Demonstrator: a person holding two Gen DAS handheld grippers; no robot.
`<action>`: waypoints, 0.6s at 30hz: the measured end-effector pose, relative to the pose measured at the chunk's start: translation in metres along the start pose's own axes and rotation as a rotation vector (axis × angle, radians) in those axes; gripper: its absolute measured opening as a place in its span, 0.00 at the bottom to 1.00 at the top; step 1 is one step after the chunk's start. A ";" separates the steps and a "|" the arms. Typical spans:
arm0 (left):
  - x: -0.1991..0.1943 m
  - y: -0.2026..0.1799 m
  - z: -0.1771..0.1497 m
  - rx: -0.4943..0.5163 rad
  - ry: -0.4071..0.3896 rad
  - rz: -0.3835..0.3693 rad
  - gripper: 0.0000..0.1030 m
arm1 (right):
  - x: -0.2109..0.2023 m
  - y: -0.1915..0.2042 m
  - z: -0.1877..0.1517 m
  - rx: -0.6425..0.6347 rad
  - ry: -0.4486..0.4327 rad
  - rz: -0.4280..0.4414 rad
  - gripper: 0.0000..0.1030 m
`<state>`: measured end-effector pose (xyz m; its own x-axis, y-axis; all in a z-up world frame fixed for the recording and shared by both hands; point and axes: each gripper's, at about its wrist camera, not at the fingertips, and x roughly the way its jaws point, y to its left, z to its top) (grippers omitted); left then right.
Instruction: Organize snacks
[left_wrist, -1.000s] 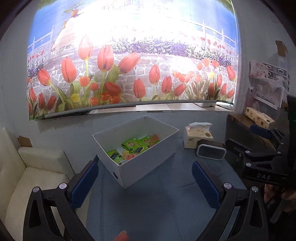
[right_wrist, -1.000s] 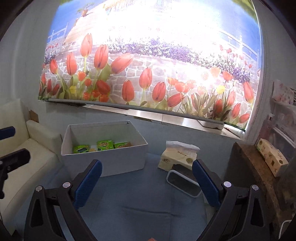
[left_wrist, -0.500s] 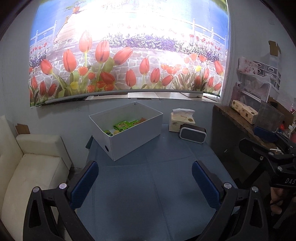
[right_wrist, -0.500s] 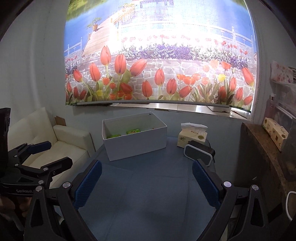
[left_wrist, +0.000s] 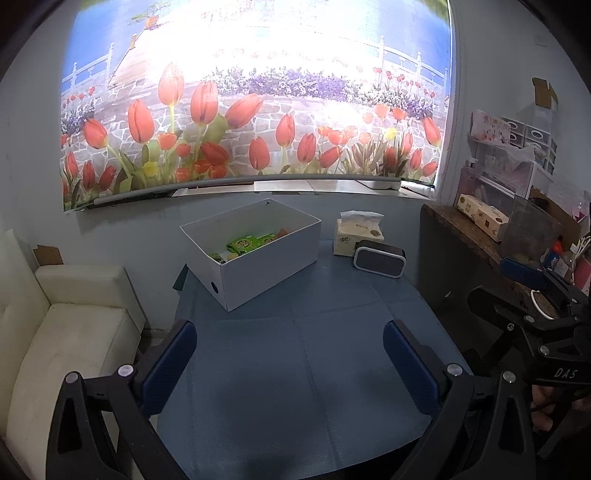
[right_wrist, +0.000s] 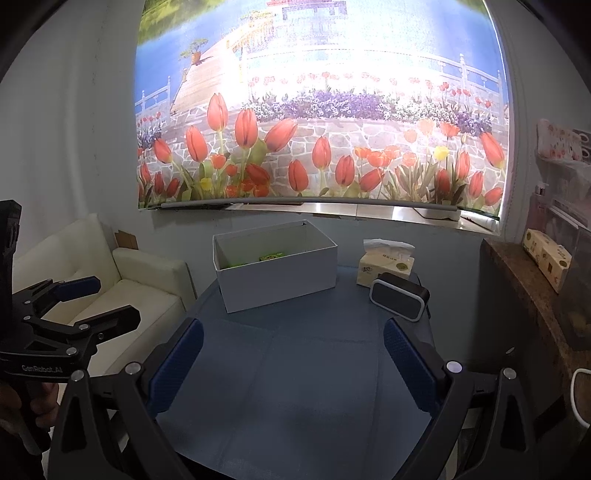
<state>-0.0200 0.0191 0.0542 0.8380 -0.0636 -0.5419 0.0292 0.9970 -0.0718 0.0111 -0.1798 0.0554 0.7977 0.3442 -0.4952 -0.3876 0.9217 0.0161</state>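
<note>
A white open box (left_wrist: 266, 266) stands at the far side of the blue table (left_wrist: 295, 369), with green snack packets (left_wrist: 247, 243) and an orange one inside. The box shows in the right wrist view too (right_wrist: 280, 280), with green packets (right_wrist: 271, 255) just visible over its rim. My left gripper (left_wrist: 290, 363) is open and empty, held back over the near part of the table. My right gripper (right_wrist: 293, 363) is open and empty, also well short of the box. Each gripper appears at the edge of the other's view, the right one (left_wrist: 532, 291) and the left one (right_wrist: 85, 302).
A tissue pack (left_wrist: 356, 238) and a dark speaker (left_wrist: 380, 256) sit right of the box. A white sofa (left_wrist: 66, 332) is on the left. A wooden shelf (left_wrist: 472, 236) with boxes stands on the right. A tulip mural covers the wall behind.
Both grippers have pulled back and up from the box, which now looks smaller and farther. Both stay open and empty.
</note>
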 end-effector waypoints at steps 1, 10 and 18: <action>-0.001 0.000 0.000 0.000 -0.003 0.004 1.00 | 0.000 0.000 0.000 -0.003 -0.001 0.000 0.98; 0.002 0.001 0.002 -0.001 0.008 0.004 1.00 | 0.001 -0.001 0.001 0.001 0.002 0.005 0.98; 0.003 0.004 0.003 -0.013 0.015 0.001 1.00 | 0.003 0.000 0.000 0.003 0.009 0.012 0.98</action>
<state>-0.0160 0.0230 0.0546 0.8301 -0.0636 -0.5540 0.0217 0.9964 -0.0819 0.0139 -0.1790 0.0538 0.7888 0.3532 -0.5030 -0.3953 0.9182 0.0250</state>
